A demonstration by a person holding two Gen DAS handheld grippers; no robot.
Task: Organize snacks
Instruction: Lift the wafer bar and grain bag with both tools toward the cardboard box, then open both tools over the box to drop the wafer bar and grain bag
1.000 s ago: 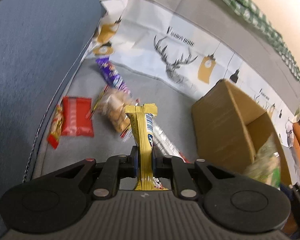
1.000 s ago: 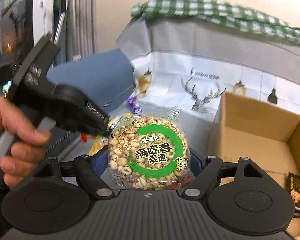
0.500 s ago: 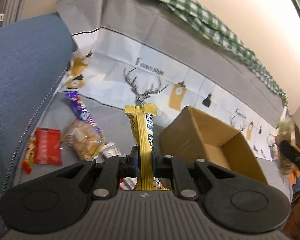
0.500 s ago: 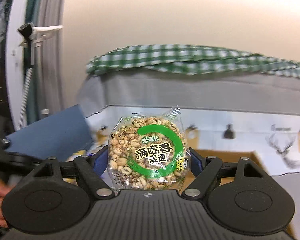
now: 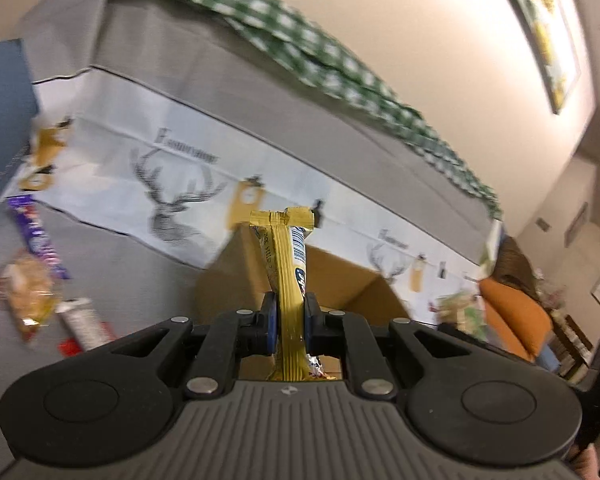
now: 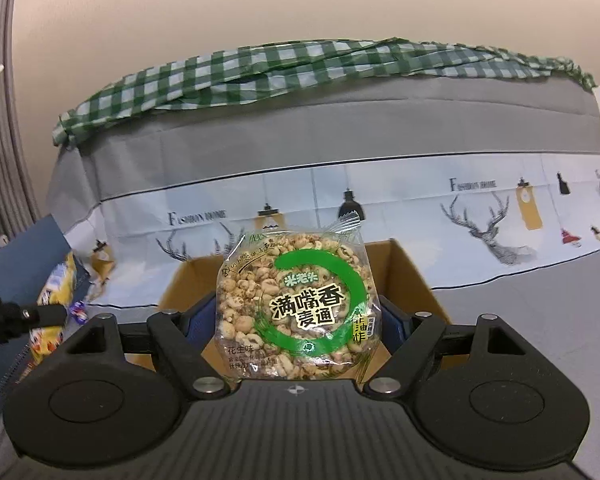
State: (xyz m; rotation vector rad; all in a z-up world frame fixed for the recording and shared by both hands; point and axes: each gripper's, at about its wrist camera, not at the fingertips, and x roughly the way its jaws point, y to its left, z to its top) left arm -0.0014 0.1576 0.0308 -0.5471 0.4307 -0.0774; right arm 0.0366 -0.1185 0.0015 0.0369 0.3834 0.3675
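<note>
The left tongs (image 5: 287,316) were clamped on a slim gold-wrapped snack bar (image 5: 287,264), held upright with its crimped end uppermost. The right tongs (image 6: 296,320) stood wide and gripped, by its two edges, a round puffed-grain cake in a clear wrapper with a green ring (image 6: 296,304). Both items were in the air in front of an open brown cardboard box (image 6: 410,280) on the grey sofa seat (image 5: 140,256).

Judgement: the step in hand was carrying both snacks to the box. To do it well, each snack should be brought over the opening before release, one hand at a time, so the tongs do not crowd each other at the rim. The tall bar wants tilting flat; released upright, it may lean on the wall or topple out. The wide cake should go in level, clear of the flaps.

The interior of the box was largely hidden behind the held snacks; its contents could not be told. Several loose snacks (image 5: 32,296) lay on the seat to the left of the box, well apart from it, not yet sorted.
</note>
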